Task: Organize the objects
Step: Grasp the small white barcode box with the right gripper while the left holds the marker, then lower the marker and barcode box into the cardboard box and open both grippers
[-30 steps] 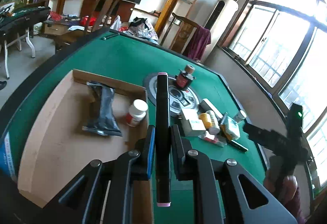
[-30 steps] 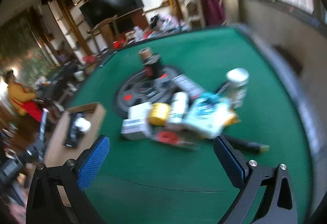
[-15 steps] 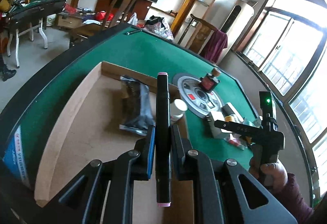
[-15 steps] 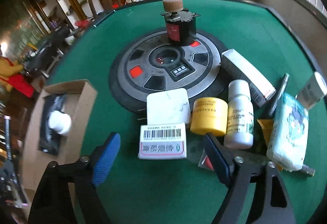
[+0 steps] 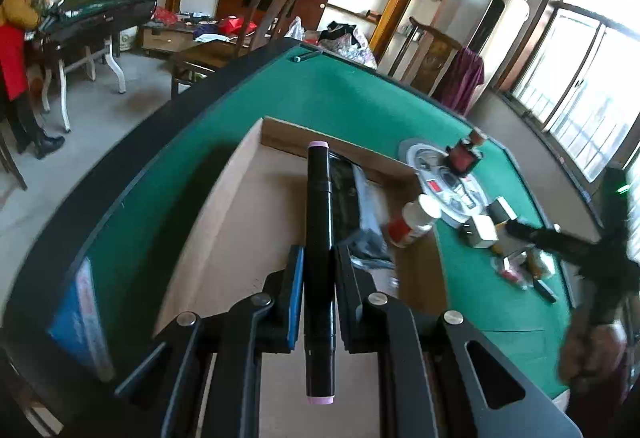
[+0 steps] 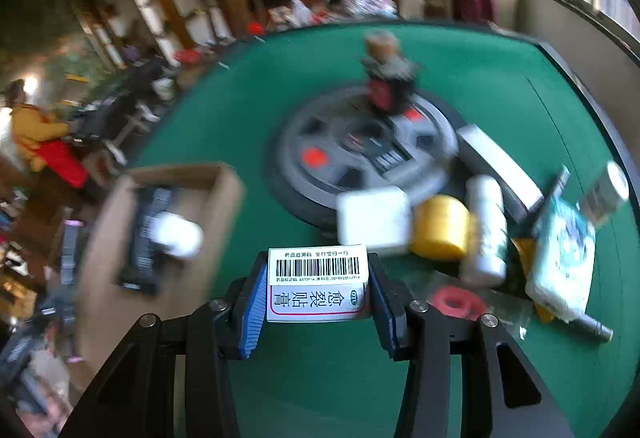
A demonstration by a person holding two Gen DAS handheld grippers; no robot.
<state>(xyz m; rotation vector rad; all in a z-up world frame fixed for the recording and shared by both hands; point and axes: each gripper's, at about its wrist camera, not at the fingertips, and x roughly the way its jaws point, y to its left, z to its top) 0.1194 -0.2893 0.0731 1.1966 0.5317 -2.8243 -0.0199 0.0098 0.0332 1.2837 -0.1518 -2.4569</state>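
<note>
**Two items in hand, box ahead: risks before the drop**

Left gripper (image 5: pixel 318 278): clamped tight on the black marker (image 5: pixel 319 238), which runs straight out along the fingers with a pink tip at each end. The cardboard box (image 5: pixel 224 198) lies directly below and ahead of your fingertips; a black pouch (image 5: pixel 360 206) and a white-capped bottle (image 5: pixel 414 222) already sit inside, ahead and to your right.

Right gripper (image 6: pixel 318 286): its jaws have just been closing, and the blue pads now press both sides of the white barcoded carton (image 6: pixel 318 284). The same box sits ahead to your left; the remaining pile, including the yellow jar (image 6: pixel 440 226), lies ahead to your right on the green table (image 6: pixel 500 78).

Risks, as judged:
- The marker is round and long; released on a tilt, it may roll against the bottle or tip over the box wall.
- The carton is gripped near its rear edge, so a quick swing could pivot it loose.
- Both tools head for one box; your hands may collide.
</note>
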